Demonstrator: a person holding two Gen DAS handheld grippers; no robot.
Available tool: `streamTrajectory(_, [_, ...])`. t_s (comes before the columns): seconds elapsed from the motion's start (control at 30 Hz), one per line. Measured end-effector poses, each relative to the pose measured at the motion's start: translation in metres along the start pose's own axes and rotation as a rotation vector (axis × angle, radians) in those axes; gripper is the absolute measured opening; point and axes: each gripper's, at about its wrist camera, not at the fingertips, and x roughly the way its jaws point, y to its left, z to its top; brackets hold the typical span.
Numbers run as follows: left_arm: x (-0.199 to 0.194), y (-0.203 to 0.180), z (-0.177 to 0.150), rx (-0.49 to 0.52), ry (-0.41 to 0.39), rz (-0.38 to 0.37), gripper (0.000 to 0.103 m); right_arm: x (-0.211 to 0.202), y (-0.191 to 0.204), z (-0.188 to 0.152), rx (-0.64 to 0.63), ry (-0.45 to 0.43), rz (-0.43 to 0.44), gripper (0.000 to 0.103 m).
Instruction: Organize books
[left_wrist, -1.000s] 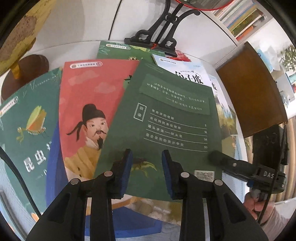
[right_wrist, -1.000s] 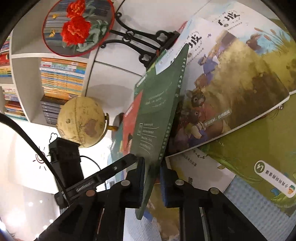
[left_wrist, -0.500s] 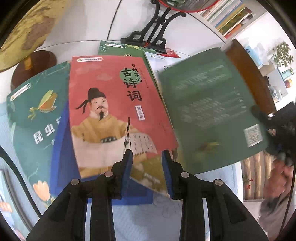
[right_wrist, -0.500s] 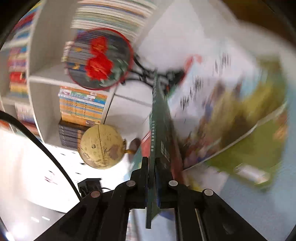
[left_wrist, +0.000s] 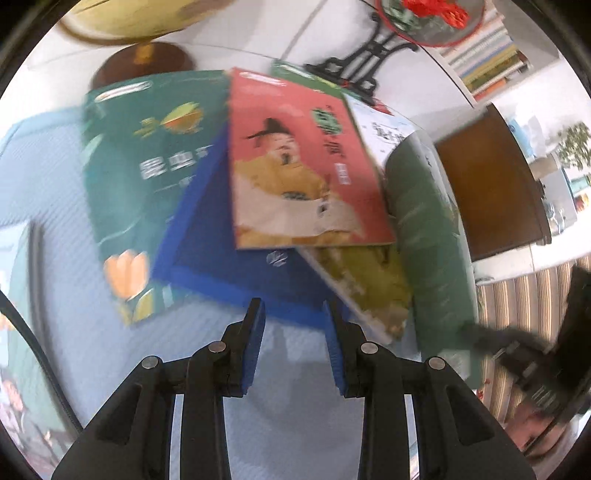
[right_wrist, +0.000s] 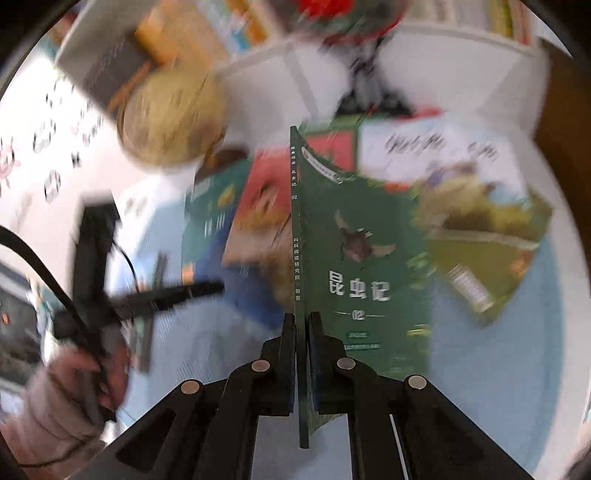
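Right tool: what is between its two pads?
The dark green book, standing on edge with its spine up, clamped in the right tool; the right wrist view shows it.

The dark green book (right_wrist: 369, 258) has a paper cover with a smooth, faintly sheened finish, and its thin spine shows printed white lettering. The red book (left_wrist: 306, 166) and the teal book (left_wrist: 140, 177) look like coated paper, smooth and slightly glossy. The blue book (left_wrist: 229, 251) has a flat, matt face. The surface (left_wrist: 59, 192) is covered in pale blue cloth with a fine woven rib. The left gripper (left_wrist: 293, 347) is matt black plastic with bright metal pins and blue rubbery pads. The right gripper (right_wrist: 302, 354) has the same black plastic and metal pins. The globe (right_wrist: 171, 118) has a dull yellowed skin, and its base (left_wrist: 144, 62) looks like polished brown wood.
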Motion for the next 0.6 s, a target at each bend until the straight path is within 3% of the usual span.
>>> streamTrajectory(0.13, [-0.006,0.019,-0.010,-0.052,-0.001,0.020,0.028,0.035,0.022,-0.024,-0.073,0.063,0.006,0.012])
streamTrajectory(0.23, [-0.002,0.020,-0.015,-0.066,0.005,0.008,0.028,0.040,0.026,-0.032,-0.122,0.094,0.131,0.014])
streamTrajectory(0.3, [0.005,0.015,-0.018,-0.084,0.008,0.002,0.032,0.039,0.019,-0.034,-0.128,0.110,0.133,0.017])
streamTrajectory(0.4, [0.017,0.008,-0.022,-0.108,0.025,0.000,0.032,0.036,-0.007,-0.033,-0.125,0.102,0.044,0.039])
streamTrajectory(0.6, [0.034,-0.018,-0.039,-0.091,0.039,-0.040,0.032,0.035,-0.086,-0.023,0.000,0.071,0.019,0.043])
